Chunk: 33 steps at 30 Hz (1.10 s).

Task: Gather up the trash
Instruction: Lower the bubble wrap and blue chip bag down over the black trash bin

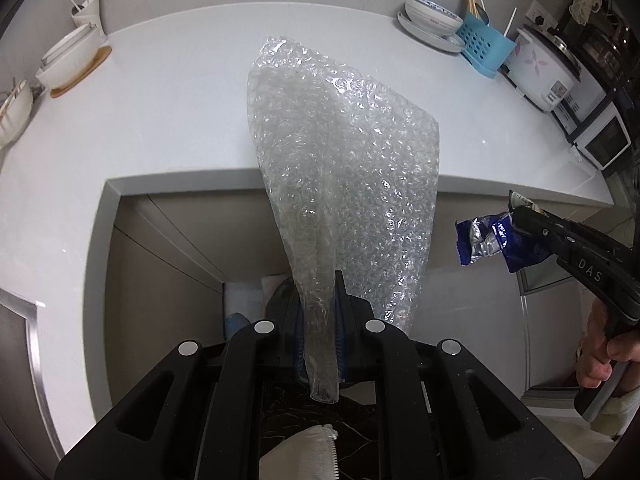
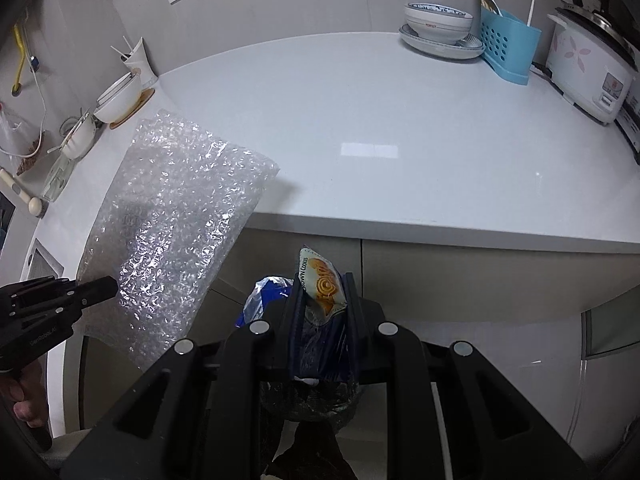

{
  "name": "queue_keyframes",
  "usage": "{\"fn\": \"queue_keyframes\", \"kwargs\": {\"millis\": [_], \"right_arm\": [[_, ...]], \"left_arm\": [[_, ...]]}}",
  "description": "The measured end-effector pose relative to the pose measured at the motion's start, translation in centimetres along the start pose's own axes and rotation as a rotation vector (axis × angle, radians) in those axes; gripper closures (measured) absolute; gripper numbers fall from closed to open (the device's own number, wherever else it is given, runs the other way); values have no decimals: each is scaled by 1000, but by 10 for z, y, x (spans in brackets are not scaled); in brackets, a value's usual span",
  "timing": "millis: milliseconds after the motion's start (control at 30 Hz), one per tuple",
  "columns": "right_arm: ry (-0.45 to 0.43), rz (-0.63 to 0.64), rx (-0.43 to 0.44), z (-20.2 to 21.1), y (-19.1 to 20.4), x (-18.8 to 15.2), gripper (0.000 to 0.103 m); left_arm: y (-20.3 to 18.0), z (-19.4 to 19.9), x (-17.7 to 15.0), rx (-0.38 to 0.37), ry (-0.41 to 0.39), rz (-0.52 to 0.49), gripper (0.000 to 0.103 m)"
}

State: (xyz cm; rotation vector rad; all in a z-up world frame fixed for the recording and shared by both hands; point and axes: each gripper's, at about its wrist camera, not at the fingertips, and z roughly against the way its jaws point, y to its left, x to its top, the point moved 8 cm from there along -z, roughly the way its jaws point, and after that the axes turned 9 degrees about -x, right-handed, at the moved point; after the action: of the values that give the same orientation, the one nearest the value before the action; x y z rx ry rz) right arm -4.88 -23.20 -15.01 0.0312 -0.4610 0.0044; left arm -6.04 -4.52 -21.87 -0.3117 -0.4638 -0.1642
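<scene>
While my left tongs (image 1: 320, 300) clamp the bubble wrap (image 1: 344, 152), my right tongs (image 2: 322, 300) pinch a cookie wrapper (image 2: 322, 280), both past the table (image 2: 360, 120) edge.

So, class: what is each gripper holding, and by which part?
Left gripper pinches the bubble wrap by its gathered lower end; right gripper clamps the cookie wrapper around its middle.

Both wrist views look steeply down, close over the shared white countertop (image 1: 168, 120) edge.
</scene>
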Motion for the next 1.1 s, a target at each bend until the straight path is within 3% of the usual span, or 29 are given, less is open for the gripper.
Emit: {"fn": "queue_keyframes", "kwargs": {"millis": [567,1100], "right_arm": [[123,2,-33,-56,-8,-61,86],[172,-34,-37,-98,-7,-82,86]], "left_arm": [[15,-66,-58,25,132,0,92],[23,-138,-106,80,271,-38,92]]}}
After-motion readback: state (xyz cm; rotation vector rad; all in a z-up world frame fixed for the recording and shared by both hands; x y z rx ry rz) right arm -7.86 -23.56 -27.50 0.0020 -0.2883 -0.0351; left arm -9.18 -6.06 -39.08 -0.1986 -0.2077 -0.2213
